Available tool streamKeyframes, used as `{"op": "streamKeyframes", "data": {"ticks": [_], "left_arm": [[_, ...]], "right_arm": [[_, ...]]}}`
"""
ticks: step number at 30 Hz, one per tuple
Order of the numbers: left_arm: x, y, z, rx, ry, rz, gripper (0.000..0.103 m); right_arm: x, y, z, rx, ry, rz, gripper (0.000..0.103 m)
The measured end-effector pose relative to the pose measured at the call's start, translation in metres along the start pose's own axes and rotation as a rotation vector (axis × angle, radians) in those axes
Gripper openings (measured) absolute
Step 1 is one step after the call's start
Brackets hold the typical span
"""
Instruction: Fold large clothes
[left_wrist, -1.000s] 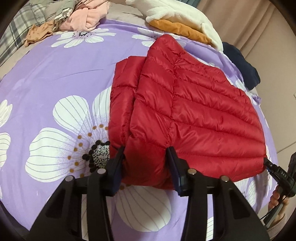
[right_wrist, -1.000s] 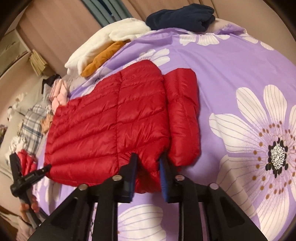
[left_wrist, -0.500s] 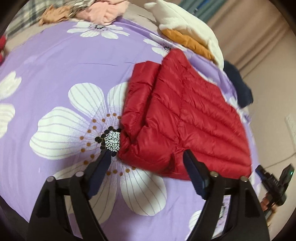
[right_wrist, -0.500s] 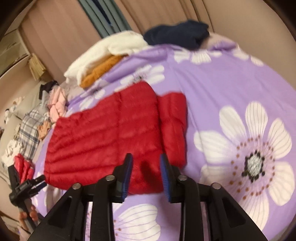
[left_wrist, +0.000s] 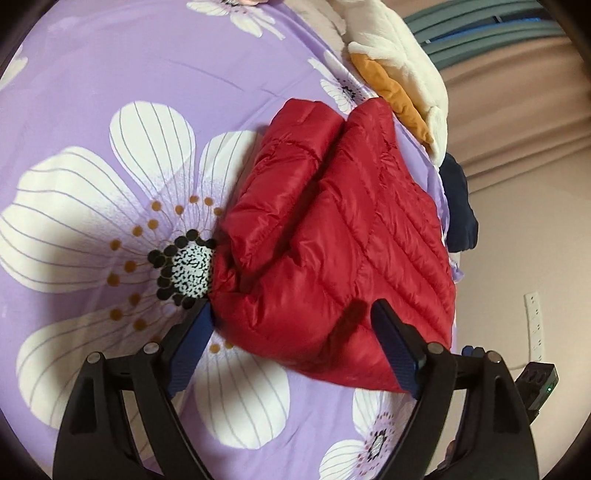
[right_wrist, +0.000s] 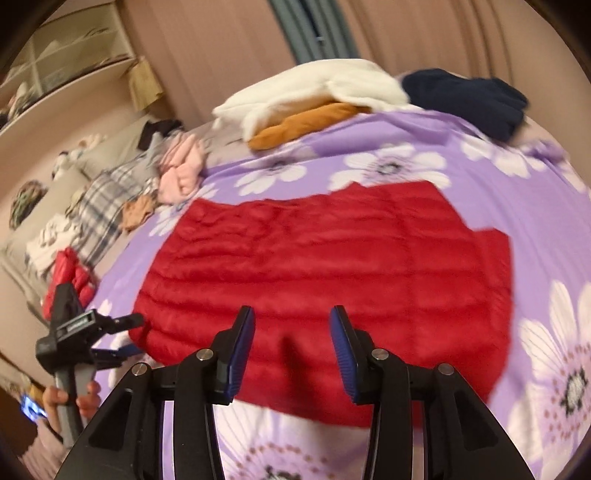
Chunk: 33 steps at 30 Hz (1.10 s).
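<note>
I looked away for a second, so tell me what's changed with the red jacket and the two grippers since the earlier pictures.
Both grippers let go of the red puffer jacket. The left gripper and right gripper have just been opening and now stand open, pads off the fabric; the right one pulled back and up. The jacket stayed folded on the purple floral sheet, and the clothes piled behind it are unmoved.

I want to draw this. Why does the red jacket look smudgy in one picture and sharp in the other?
Right wrist view: the red jacket is smeared by motion blur. Left wrist view: it looks sharp, stitching visible, with the left tool's shadow on it. Both views bulge and darken at the corners.
</note>
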<state>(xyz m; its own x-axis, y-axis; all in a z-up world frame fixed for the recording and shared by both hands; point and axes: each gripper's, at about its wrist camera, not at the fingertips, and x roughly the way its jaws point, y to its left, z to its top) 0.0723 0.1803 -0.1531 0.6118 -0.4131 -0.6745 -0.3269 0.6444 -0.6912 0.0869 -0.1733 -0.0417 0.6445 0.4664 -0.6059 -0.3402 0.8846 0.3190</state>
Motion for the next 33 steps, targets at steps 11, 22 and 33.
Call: {"op": "streamKeyframes", "data": {"ticks": [11, 22, 33], "left_arm": [[0.020, -0.009, 0.016, -0.023, -0.005, -0.003, 0.090], [0.019, -0.031, 0.023, 0.073, -0.084, 0.091, 0.059], [-0.002, -0.112, 0.005, 0.401, -0.224, 0.175, 0.037]], "right_arm": [[0.052, 0.032, 0.020, -0.041, -0.016, -0.026, 0.041], [0.106, 0.025, 0.006, -0.071, 0.074, -0.078, 0.038], [0.108, 0.011, 0.002, 0.035, 0.072, -0.012, 0.035]]}}
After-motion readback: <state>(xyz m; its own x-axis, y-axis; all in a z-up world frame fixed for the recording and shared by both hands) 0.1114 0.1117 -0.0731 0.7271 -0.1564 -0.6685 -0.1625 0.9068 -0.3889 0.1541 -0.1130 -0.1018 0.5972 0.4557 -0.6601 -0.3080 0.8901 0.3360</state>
